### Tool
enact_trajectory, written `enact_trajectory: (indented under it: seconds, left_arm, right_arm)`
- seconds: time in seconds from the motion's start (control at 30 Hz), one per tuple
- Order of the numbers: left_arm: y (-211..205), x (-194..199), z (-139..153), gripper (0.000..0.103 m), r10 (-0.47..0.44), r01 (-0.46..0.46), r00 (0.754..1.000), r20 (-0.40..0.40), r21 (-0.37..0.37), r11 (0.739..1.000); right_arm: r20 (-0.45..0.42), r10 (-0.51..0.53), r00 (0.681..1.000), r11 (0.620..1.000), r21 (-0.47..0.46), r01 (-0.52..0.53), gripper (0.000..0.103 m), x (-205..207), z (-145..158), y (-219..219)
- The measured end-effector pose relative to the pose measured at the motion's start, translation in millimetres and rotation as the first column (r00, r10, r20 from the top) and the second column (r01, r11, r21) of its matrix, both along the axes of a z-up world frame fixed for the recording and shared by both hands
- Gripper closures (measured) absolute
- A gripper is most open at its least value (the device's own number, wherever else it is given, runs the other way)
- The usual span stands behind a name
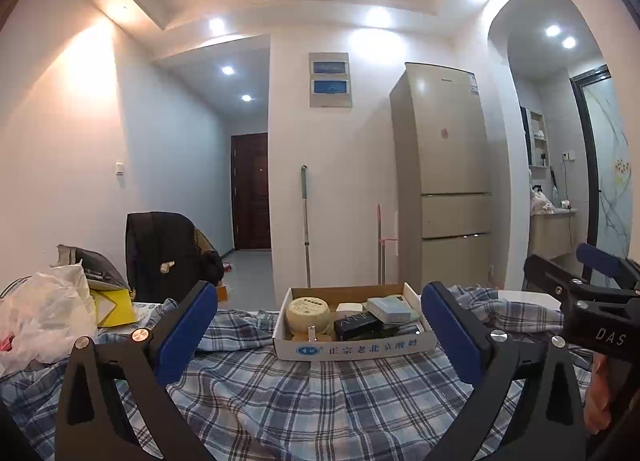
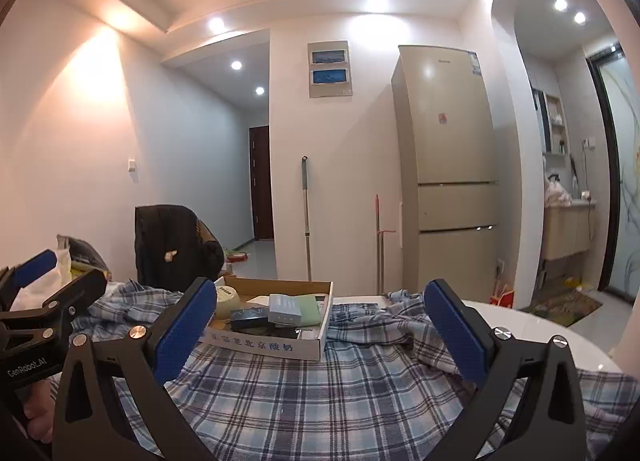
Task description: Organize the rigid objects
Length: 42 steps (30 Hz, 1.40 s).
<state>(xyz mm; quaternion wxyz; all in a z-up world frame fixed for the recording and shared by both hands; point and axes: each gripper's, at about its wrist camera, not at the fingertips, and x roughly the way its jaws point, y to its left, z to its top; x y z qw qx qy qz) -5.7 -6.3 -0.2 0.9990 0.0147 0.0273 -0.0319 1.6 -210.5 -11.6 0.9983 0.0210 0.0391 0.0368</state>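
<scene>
Two grippers: both held low over the plaid cloth [image 1: 304,393], side by side, facing the cardboard tray [image 1: 352,349].
Left gripper [image 1: 320,329]: jaws spread wide, nothing between the blue pads; the tray shows in the gap, still apart from the pads.
Right gripper [image 2: 320,331]: jaws likewise spread wide and empty; its tray view sits to the left of centre, partly behind the left pad.
Tray: shallow open cardboard box with blue printed lettering on its front wall, resting on the cloth.
Tray contents: round cream tin [image 1: 308,313] at the left end; black flat box [image 1: 358,326] in the middle; pale grey-blue box [image 1: 390,309] lying on top toward the right; a small white item behind them, too small to identify.
Loose rigid objects on cloth: none visible near the grippers.
Side clutter: plastic bag [image 1: 48,321] and yellow package [image 1: 114,307] left of the tray, well apart from it.
Background: fridge [image 1: 440,165] and mop handle [image 1: 306,225] against the wall.
Step in hand (judged): approach, before any grasp; the items seem gathered in the tray already, piled unevenly.
Next move calls for (judged): choosing one item, most accessibly the top grey-blue box, and bringing one gripper forward and down so its pads straddle the box's narrow sides before shutting.
</scene>
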Motion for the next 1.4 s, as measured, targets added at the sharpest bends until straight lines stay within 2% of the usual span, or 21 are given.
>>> enact_trajectory:
  seconds: [0.77,1.4]
  left_arm:
    - [8.9,0.4,-2.2,0.0,0.039,-0.039,0.999,0.0,-0.028,0.999]
    - [9.2,0.4,-1.6,0.0,0.053,-0.053,0.999,-0.002,-0.017,0.998]
  right_arm:
    - [-0.021,0.0,1.0,1.0,0.003,0.0,0.0,4.4,-4.0,-0.9]
    - [0.009,-0.012,1.0,1.0,-0.019,0.012,0.0,-2.4,-4.0,4.4]
